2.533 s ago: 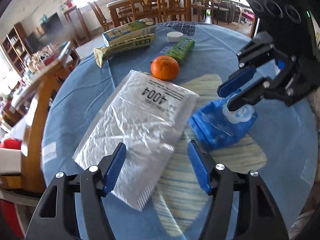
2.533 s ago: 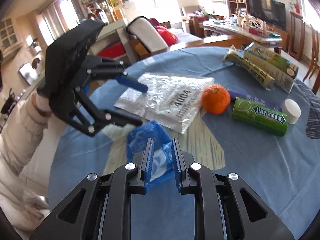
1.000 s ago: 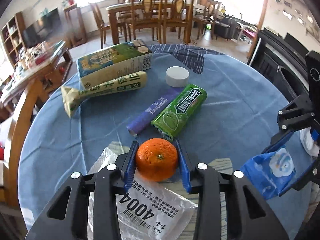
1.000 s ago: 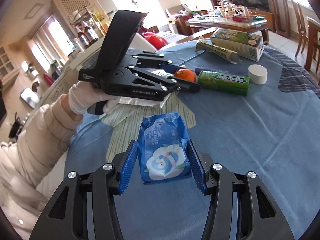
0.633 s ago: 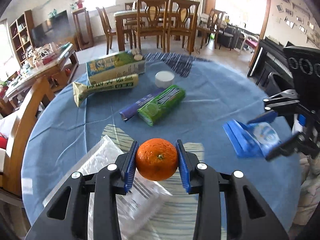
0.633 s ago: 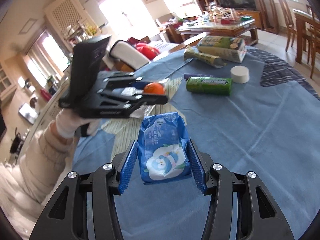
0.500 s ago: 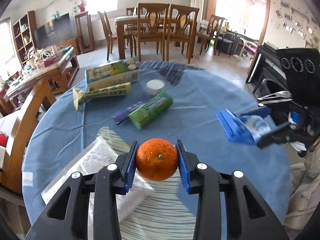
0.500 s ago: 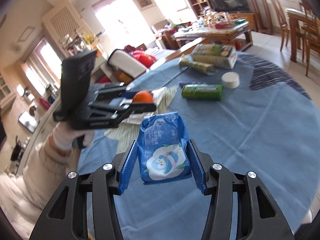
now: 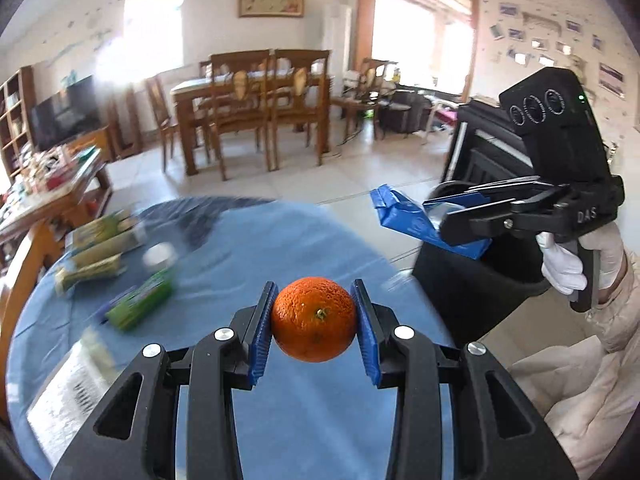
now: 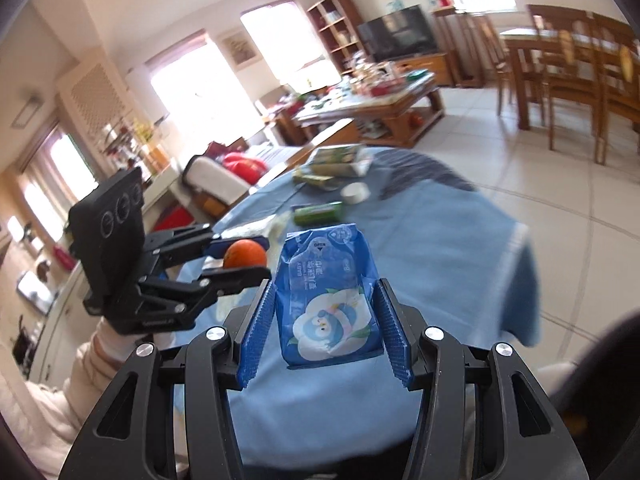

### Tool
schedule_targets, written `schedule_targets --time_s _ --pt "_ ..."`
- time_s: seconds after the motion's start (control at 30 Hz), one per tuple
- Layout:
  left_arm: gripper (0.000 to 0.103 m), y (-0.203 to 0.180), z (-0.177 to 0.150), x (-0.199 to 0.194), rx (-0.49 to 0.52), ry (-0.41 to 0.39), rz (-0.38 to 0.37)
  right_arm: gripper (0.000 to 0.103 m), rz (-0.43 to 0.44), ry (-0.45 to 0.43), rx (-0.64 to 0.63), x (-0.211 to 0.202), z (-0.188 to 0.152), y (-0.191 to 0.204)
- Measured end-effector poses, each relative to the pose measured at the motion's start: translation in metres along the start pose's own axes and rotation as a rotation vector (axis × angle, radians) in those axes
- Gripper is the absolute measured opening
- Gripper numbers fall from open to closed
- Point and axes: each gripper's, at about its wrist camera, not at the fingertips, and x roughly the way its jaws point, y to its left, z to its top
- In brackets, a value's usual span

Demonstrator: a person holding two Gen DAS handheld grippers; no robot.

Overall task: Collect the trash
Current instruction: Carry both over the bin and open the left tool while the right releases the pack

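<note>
My left gripper (image 9: 314, 320) is shut on an orange (image 9: 314, 319) and holds it above the round blue table (image 9: 248, 248). My right gripper (image 10: 326, 318) is shut on a blue wet-wipes pack (image 10: 330, 296), lifted past the table's near edge. In the left wrist view the right gripper (image 9: 452, 220) holds the pack (image 9: 404, 216) over a black bin (image 9: 472, 280) beside the table. In the right wrist view the left gripper (image 10: 244, 260) with the orange (image 10: 244, 253) is at left.
On the table lie a green gum box (image 9: 140, 300), a white cap (image 9: 160, 254), a green carton (image 9: 104, 232), a yellow-green wrapper (image 9: 86, 272) and a silver plastic bag (image 9: 68, 392). Dining chairs (image 9: 256, 104) stand behind.
Both grippers have risen and swung away from the table toward the black bin, each still holding its item. The orange and the wipes pack left the tabletop earlier.
</note>
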Motion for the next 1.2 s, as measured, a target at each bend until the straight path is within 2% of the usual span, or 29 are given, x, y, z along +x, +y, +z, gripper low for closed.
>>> schedule_targets --time_s 0.4,0.67,0.97,1.2 --pt "0.038 -0.109 0.035 0.076 0.088 -0.016 -0.195 0.051 -0.16 -0.085 0.171 -0.098 -0.067 -0.083" --pt "0.038 -0.153 0.046 0.123 0.106 0.01 -0.287 0.051 -0.246 -0.127 0.315 -0.138 -0.11 -0.146" --pt "0.038 -0.19 0.043 0.152 0.15 0.054 -0.307 0.051 -0.331 -0.133 0.399 -0.161 -0.147 -0.19" --pt "0.038 -0.211 0.037 0.165 0.194 0.084 -0.278 0.051 -0.336 -0.133 0.423 -0.165 -0.155 -0.2"
